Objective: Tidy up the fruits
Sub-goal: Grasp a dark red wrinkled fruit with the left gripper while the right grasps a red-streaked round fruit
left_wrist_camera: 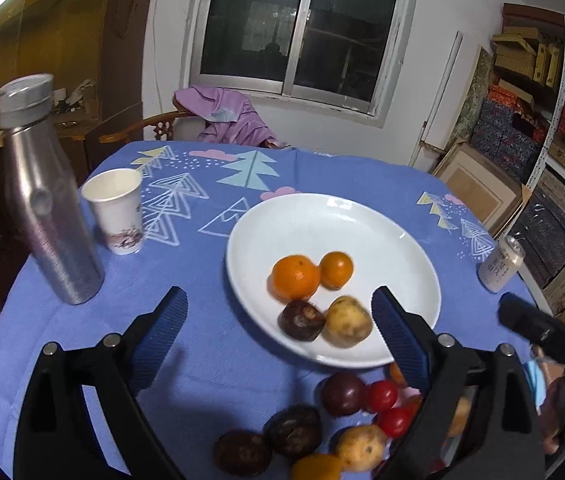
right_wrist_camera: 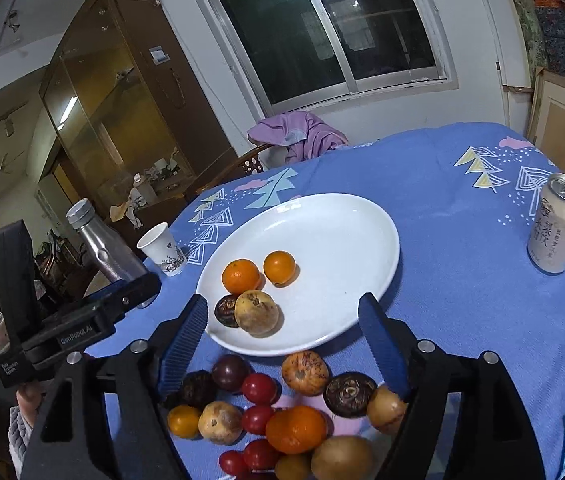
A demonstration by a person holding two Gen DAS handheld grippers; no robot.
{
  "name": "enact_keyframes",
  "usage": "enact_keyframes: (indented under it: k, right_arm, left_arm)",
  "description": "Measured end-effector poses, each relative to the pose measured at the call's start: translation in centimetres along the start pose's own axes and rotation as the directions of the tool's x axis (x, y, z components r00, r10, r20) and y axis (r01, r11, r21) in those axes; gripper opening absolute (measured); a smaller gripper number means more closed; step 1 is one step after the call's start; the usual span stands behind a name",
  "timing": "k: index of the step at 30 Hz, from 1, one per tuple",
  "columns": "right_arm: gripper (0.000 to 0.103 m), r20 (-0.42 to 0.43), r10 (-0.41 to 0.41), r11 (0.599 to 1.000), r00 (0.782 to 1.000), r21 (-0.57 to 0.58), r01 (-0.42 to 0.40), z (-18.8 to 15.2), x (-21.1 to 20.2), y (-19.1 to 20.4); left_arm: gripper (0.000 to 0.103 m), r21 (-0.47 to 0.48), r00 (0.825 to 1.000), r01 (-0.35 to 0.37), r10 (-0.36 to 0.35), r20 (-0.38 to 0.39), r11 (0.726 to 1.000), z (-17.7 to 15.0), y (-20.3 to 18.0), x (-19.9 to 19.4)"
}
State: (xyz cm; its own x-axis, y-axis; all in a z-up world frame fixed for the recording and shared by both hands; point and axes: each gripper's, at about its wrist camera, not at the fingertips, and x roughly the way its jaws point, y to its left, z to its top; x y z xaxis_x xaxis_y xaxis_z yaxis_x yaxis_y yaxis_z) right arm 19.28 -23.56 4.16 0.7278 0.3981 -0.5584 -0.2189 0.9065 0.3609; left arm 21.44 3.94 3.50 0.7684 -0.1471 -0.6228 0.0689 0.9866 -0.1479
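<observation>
A white plate (left_wrist_camera: 362, 220) (right_wrist_camera: 342, 232) sits mid-table on the blue cloth. It holds two oranges (left_wrist_camera: 295, 277) (right_wrist_camera: 241, 276), a dark brown fruit (left_wrist_camera: 301, 320) (right_wrist_camera: 226, 310) and a tan fruit (left_wrist_camera: 347, 322) (right_wrist_camera: 256, 312). A loose pile of fruits lies in front of the plate: red tomatoes (right_wrist_camera: 258, 388), an orange (right_wrist_camera: 295, 429), dark and tan fruits (left_wrist_camera: 294, 432). My left gripper (left_wrist_camera: 278, 312) is open and empty above the plate's near edge. My right gripper (right_wrist_camera: 282, 320) is open and empty above the pile.
A silver bottle (left_wrist_camera: 42, 200) (right_wrist_camera: 98, 244) and a paper cup (left_wrist_camera: 116, 210) (right_wrist_camera: 162, 249) stand at the left. A drink can (left_wrist_camera: 500, 264) (right_wrist_camera: 558, 228) stands at the right. A chair with purple cloth (left_wrist_camera: 226, 114) is behind the table.
</observation>
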Motion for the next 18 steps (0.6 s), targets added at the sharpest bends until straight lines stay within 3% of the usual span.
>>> enact_keyframes:
  k: [3, 9, 18]
  right_arm:
    - [0.081, 0.014, 0.003, 1.000, 1.000, 0.030, -0.004, -1.3, -1.6, -1.3]
    - [0.081, 0.016, -0.006, 0.991, 1.000, 0.132, 0.003, -3.2, -3.8, -5.1]
    - [0.083, -0.007, 0.006, 0.959, 1.000, 0.283, -0.004, -3.3, -3.3, -8.5]
  left_arm:
    - [0.091, -0.033, 0.998, -0.048, 0.047, -0.036, 0.998, -3.3, 2.7, -1.0]
    - [0.091, -0.133, 0.995, -0.064, 0.053, -0.085, 0.989, -6.3, 6.2, -1.9]
    - [0.091, -0.038, 0.980, -0.066, 0.057, -0.189, 0.997, -7.9, 4.5, -0.5]
